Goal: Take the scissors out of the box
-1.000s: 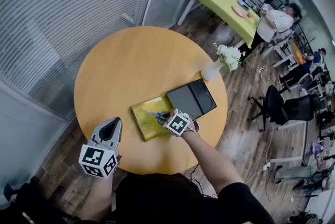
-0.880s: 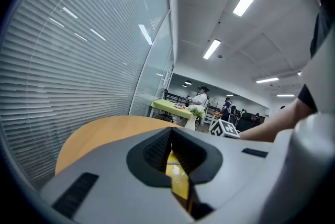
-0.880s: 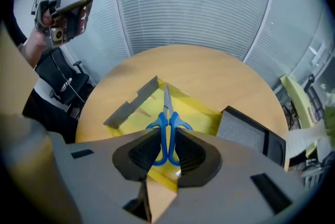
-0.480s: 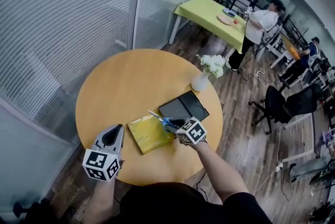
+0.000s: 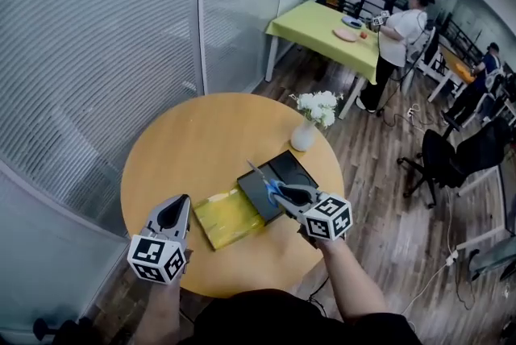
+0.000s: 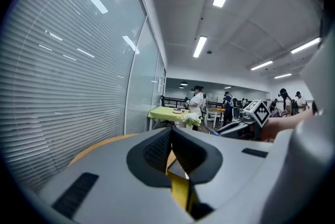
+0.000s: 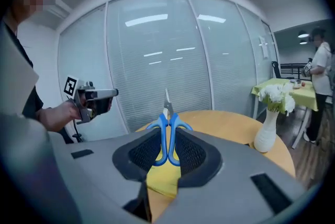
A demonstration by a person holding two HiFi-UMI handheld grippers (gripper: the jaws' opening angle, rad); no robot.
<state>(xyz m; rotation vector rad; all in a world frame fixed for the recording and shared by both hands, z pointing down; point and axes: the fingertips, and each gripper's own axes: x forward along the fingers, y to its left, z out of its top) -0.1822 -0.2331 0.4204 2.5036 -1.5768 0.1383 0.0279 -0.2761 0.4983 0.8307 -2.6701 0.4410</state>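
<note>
Right tongs (image 5: pixel 284 192) clamped on scissors (image 5: pixel 264 178) by blue handles, held in air at frame centre, clear of yellow box (image 5: pixel 228 218) on table (image 5: pixel 193 142). Left tongs (image 5: pixel 173 206) closed, empty, lower left. Risk: thin handle grip slips, scissors pivot and drop.

Blue scissors (image 7: pixel 167 114) between the fingers (image 7: pixel 145 153)

Blue-handled scissors (image 7: pixel 168 119) outside yellow box (image 5: pixel 228 219)

Open office: blind-lined glass partitions (image 5: pixel 105 37), swivel chairs (image 5: pixel 442 156), strip ceiling lights (image 6: pixel 200 46)
</note>
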